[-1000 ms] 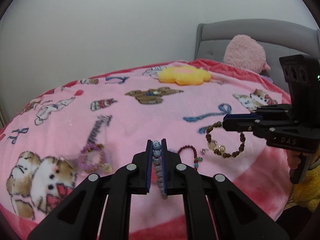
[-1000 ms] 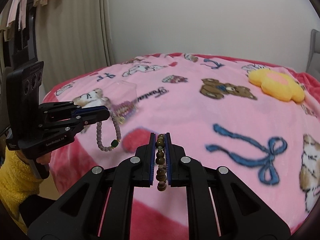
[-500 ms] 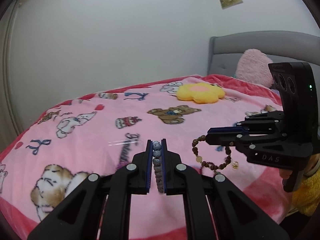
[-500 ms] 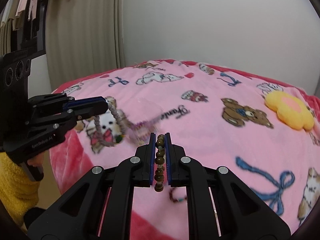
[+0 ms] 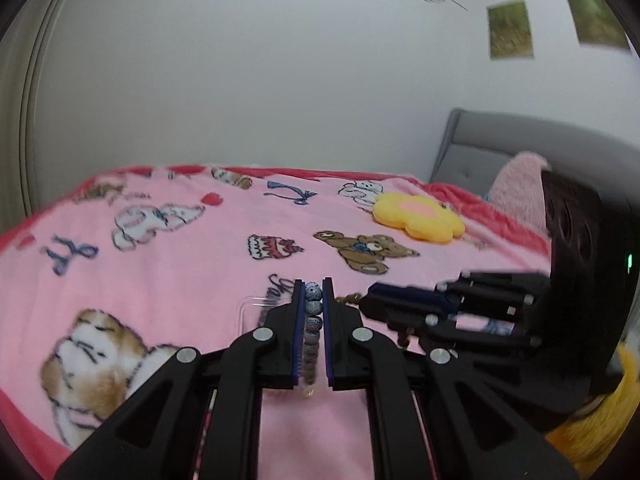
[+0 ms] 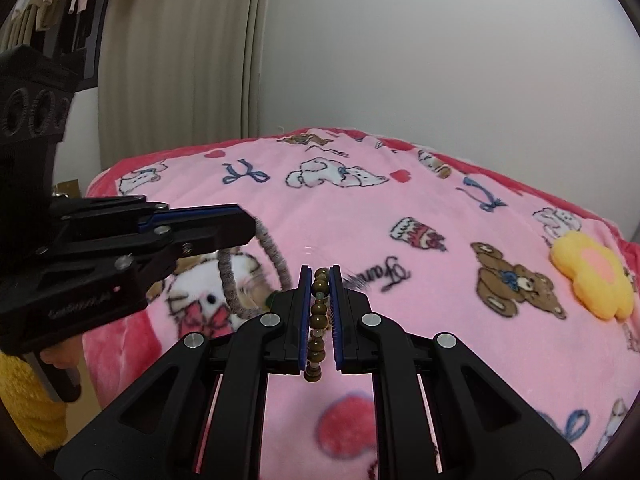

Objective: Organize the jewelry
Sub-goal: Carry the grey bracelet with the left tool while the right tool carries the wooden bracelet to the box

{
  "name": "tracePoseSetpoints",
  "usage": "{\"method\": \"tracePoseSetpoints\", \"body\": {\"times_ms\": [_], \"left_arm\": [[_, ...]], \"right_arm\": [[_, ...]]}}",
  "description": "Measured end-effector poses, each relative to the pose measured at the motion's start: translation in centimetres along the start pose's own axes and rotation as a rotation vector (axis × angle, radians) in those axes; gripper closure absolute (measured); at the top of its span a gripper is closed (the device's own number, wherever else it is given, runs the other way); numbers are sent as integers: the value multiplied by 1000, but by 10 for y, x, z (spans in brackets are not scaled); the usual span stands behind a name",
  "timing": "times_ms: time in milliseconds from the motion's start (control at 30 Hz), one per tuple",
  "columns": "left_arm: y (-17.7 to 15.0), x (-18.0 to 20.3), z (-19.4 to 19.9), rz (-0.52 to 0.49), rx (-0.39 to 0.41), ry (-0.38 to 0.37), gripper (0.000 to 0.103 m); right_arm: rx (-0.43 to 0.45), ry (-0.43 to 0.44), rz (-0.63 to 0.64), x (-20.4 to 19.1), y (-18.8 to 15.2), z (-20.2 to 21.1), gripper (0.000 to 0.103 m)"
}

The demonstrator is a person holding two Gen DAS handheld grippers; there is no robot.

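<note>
Grey speckled beads (image 5: pixel 313 312) sit squeezed in the left hand-held gripper (image 5: pixel 311 292), up off the bed's fuzzy pink blanket (image 5: pixel 160 280). A clear plastic box (image 5: pixel 250 312) shows just past it, so I think the bracelets go there next.

Round brown wooden beads (image 6: pixel 319 312) are pinched tight in the right hand-held gripper (image 6: pixel 320 280). Both bracelets hang in the air, not put away yet.

Both grippers have lifted and drawn together: the right gripper (image 5: pixel 366 307) now sits just right of frame centre. The clear tray (image 5: pixel 256 308) has slid to centre frame, and the loose bracelets on the bed have gone from sight.
</note>
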State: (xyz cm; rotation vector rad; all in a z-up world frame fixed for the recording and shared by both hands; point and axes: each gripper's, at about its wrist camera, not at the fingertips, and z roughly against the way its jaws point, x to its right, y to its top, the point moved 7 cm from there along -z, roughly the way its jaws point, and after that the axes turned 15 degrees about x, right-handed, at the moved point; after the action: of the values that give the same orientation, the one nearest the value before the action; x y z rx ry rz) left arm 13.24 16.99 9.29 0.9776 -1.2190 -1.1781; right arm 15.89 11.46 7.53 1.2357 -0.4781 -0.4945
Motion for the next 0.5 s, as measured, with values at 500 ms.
{"method": "tracePoseSetpoints", "body": {"times_ms": [500], "left_arm": [[-40, -33, -43, 43, -114, 36, 95]], "right_arm": [[-101, 31, -23, -3, -25, -49, 94]]}}
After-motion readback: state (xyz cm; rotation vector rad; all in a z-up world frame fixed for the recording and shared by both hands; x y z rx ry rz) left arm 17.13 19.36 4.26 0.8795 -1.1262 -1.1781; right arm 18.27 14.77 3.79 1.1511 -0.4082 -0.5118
